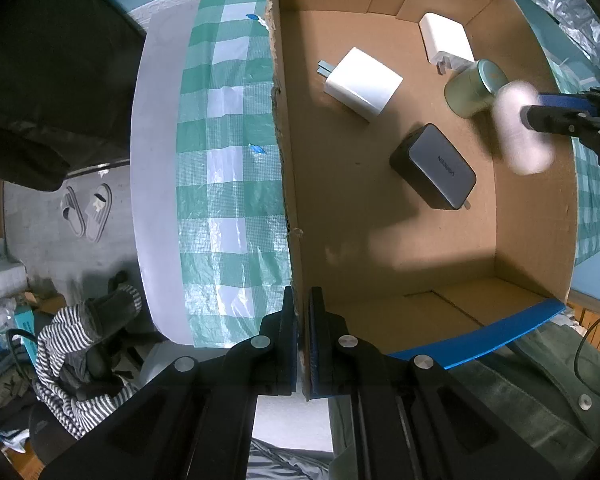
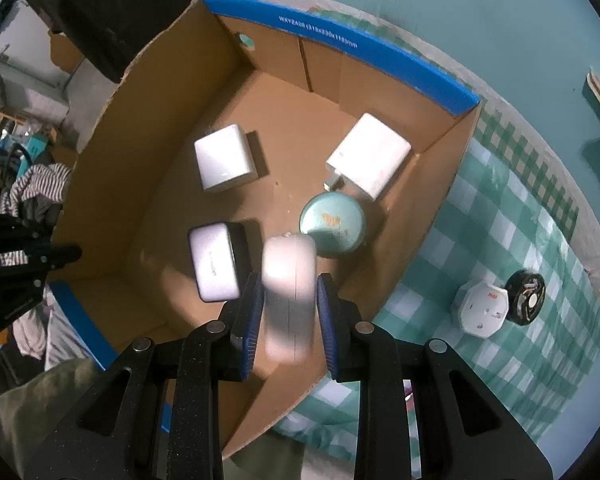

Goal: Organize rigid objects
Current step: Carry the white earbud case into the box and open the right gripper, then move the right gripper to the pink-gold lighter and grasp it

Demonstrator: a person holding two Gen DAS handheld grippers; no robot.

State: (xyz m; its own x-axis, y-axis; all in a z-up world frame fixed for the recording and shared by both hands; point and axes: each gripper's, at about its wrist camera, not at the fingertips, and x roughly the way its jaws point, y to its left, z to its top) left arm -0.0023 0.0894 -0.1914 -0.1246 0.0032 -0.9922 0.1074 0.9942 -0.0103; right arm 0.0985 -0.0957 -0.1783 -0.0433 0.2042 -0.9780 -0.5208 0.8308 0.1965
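The cardboard box (image 2: 384, 60) carries a blue rim strip printed "WXYZA08", its remaining characters unclear. Inside, left of the right gripper (image 2: 288, 304), lies a grey charger (image 1: 436, 168) marked "UGREEN". The left gripper (image 1: 303, 336) is clamped on the box wall. The right gripper holds a white case (image 2: 290, 280) over the box, a teal tin (image 2: 334, 224) just ahead.

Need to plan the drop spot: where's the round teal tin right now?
The teal tin sits inside the cardboard box, against the white charger by the right wall, just beyond the white case in the right gripper.
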